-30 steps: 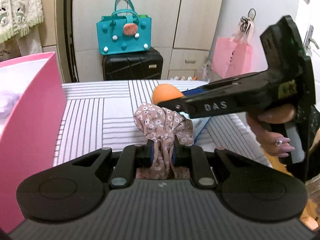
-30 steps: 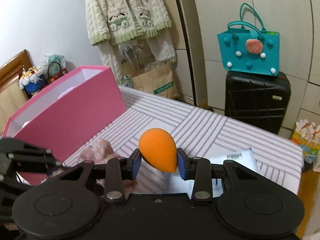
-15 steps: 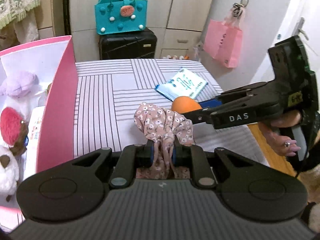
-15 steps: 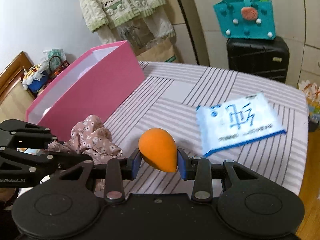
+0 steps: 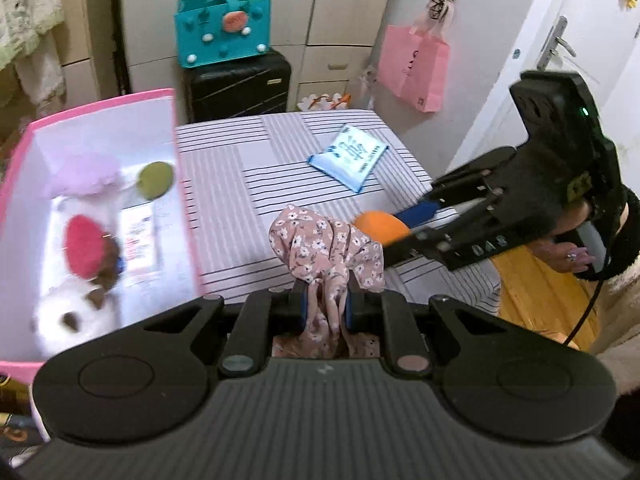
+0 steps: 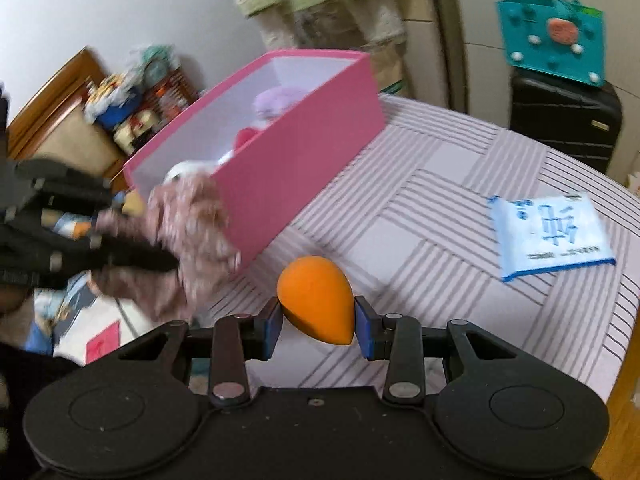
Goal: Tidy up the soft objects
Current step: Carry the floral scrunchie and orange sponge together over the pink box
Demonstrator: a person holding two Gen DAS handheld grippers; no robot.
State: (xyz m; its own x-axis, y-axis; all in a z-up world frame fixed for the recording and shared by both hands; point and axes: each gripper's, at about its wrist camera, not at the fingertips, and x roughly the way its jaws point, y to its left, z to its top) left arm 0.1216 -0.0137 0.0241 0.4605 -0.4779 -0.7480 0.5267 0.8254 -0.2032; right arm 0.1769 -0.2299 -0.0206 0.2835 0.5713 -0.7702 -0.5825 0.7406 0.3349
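Both hands loaded, both in the air. Left gripper point(image 5: 326, 300) pinched tight on a bunch of pink floral fabric point(image 5: 326, 250), likely a scrunchie or small cloth, the folds spilling up and over the blue pads. Right gripper point(image 6: 319, 322) clamped on an orange teardrop makeup sponge point(image 6: 316, 304), fat end up, narrow tip down between the pads, squeezed only lightly so the foam keeps its shape. Held clear of the striped tablecloth point(image 6: 460, 208), neither item touching it. Probably a double carry toward the pink storage box point(image 6: 304, 156), one soft thing per hand to save a trip.

Box open-topped, standing at the table's left edge, white inside. Already in there: a lilac plush point(image 5: 86, 170) at the far end, an olive-green round puff point(image 5: 155, 179) beside it, a red fuzzy piece point(image 5: 86, 246) in the middle, a white plush with brown patches point(image 5: 70, 308) nearest, plus a printed card or packet point(image 5: 138, 236) flat on the floor. Blurred, so no finer reading of those.

Left out on the cloth: a blue-and-white wet-wipe pack point(image 6: 552, 236), well apart from the box. Floral fabric just beside the box's near corner in the right wrist view, sponge out over the table. Judged well along, with room left in the box.
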